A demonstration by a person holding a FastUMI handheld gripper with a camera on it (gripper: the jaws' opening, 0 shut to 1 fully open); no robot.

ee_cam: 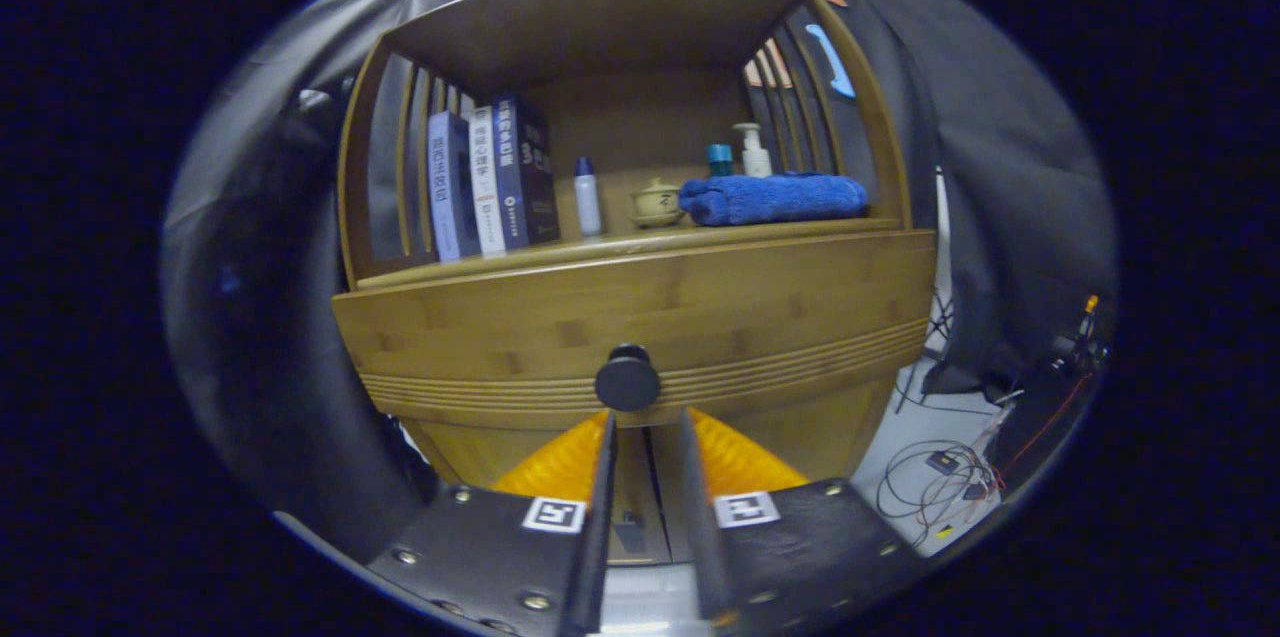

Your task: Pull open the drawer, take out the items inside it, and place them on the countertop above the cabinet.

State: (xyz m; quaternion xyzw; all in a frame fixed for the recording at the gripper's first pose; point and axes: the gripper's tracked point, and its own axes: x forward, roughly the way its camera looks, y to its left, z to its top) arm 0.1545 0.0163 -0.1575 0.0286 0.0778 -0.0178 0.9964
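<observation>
The tool (pixel 645 417) sits right up at the front of the wooden cabinet (pixel 480 457), its two fingers (pixel 603 477) set a narrow gap apart, with nothing between them, so it is slightly open and holding nothing. Just above the fingertips, dead ahead, is the round dark knob (pixel 627 378) of the drawer (pixel 640 317), and the tips reach up to the knob's lower edge; whether they touch it is hard to tell from here. The drawer front looks flush with the cabinet, shut, with a band of grooved lines running across its lower part. Above the drawer is the table (pixel 640 242), the cabinet's top surface, set inside a slatted wooden surround. Standing on it at the left are several upright books (pixel 490 179), spines facing out. Next to them is a small white bottle with a dark cap (pixel 588 197), then a little lidded ceramic pot (pixel 657 203) on its saucer. Right beside that pot lies a rolled blue towel (pixel 772 198), and behind the towel stand a teal-capped container (pixel 720 159) and a white pump bottle (pixel 753 149). Off to the right, beyond the cabinet, loose cables (pixel 940 492) lie coiled on the pale floor (pixel 900 437).
</observation>
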